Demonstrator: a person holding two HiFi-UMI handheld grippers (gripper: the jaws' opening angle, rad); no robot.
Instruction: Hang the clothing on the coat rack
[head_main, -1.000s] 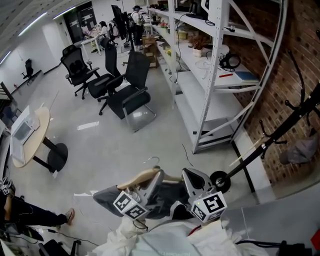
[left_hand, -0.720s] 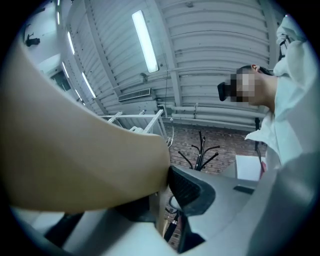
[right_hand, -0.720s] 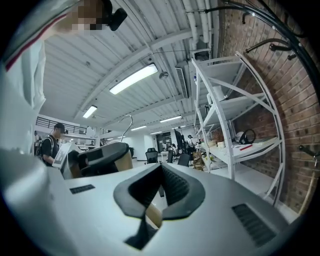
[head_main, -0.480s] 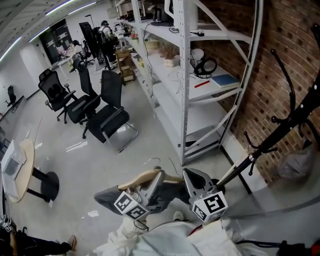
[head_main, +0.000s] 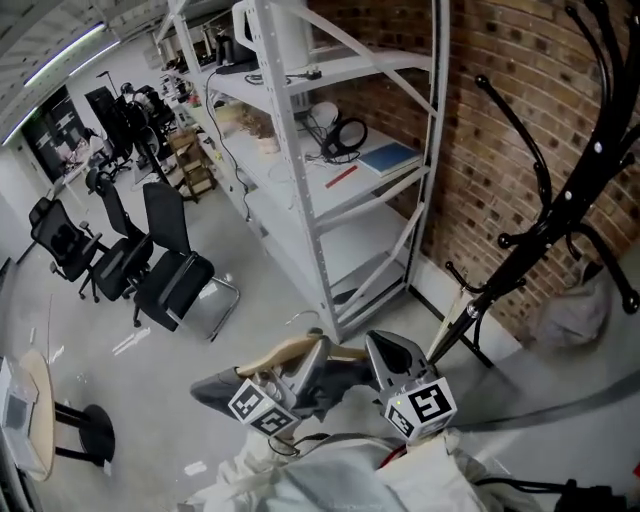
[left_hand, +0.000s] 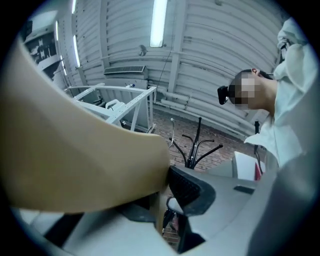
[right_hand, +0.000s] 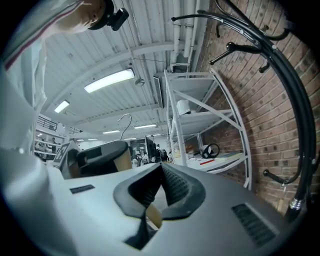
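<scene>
The coat rack (head_main: 560, 215) stands ahead and to the right of both tools, well apart, and I judge its curved arms could snag the load if I swing in carelessly. The grey garment (head_main: 215, 388) droops below the tools and may slide off if I tilt the wooden hanger (head_main: 285, 352). The left tool (head_main: 312, 352) is clamped on one hanger arm and the right tool (head_main: 380, 352) on the other. The small wire hook (head_main: 303, 318) just beyond them could miss its peg.

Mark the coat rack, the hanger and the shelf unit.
coat rack (head_main: 575, 180): head view, on its black main pole.
hanger (head_main: 280, 353): head view, on the bare wooden arm.
shelf unit (head_main: 345, 240): head view, on a lower white shelf board.
</scene>
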